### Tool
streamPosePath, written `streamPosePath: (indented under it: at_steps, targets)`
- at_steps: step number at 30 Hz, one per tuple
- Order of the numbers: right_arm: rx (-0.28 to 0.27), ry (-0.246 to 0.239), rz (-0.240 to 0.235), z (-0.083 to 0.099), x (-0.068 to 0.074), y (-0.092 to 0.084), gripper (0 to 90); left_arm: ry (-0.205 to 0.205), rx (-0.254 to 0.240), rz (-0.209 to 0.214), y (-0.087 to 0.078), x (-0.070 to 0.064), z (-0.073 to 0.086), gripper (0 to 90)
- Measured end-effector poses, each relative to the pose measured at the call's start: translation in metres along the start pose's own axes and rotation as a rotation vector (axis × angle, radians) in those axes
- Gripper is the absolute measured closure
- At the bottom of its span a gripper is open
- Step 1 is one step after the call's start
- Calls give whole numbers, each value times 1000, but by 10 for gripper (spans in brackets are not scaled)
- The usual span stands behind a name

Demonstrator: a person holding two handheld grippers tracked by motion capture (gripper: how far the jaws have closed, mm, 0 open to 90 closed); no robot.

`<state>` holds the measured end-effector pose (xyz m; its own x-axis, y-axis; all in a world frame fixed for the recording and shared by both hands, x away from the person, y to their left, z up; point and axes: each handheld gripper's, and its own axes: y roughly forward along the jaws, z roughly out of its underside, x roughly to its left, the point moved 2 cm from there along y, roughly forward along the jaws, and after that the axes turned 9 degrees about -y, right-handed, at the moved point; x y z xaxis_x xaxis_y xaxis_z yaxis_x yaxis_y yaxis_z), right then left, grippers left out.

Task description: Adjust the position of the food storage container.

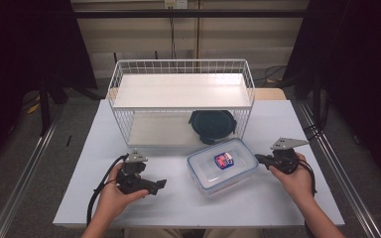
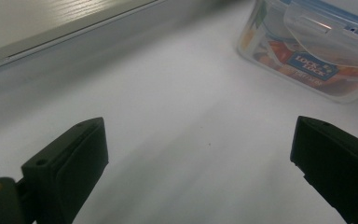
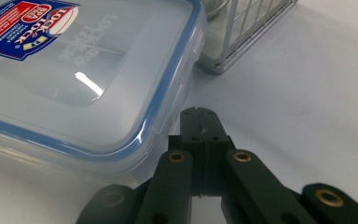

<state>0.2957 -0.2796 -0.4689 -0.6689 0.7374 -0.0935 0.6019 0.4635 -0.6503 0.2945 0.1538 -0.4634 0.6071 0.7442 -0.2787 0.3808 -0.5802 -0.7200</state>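
**High view: clear box sat between two grippers**

High view showed the plastic container (image 1: pixel 222 165) on the white table (image 1: pixel 178 198), just in front of the wire rack (image 1: pixel 181 94). The left gripper (image 1: pixel 159 184) held its jaws wide apart, empty. The right gripper (image 1: pixel 258 158) was closed on nothing, tips just beside the container's edge.

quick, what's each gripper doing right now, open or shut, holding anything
Left gripper: open, nothing between the jaws, container ahead.
Right gripper: shut, holding nothing, tips beside the container's rim.
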Motion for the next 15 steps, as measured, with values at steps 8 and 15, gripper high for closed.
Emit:
streamPosePath:
  at_steps: [8, 15]
  targets:
    - [12, -16, -3, 4, 10, -8, 900, -1, 3, -3, 0, -2, 0, 40]
    - [8, -12, -19, 5, 20, -10, 900, -14, 15, 20, 0, -4, -1, 41]
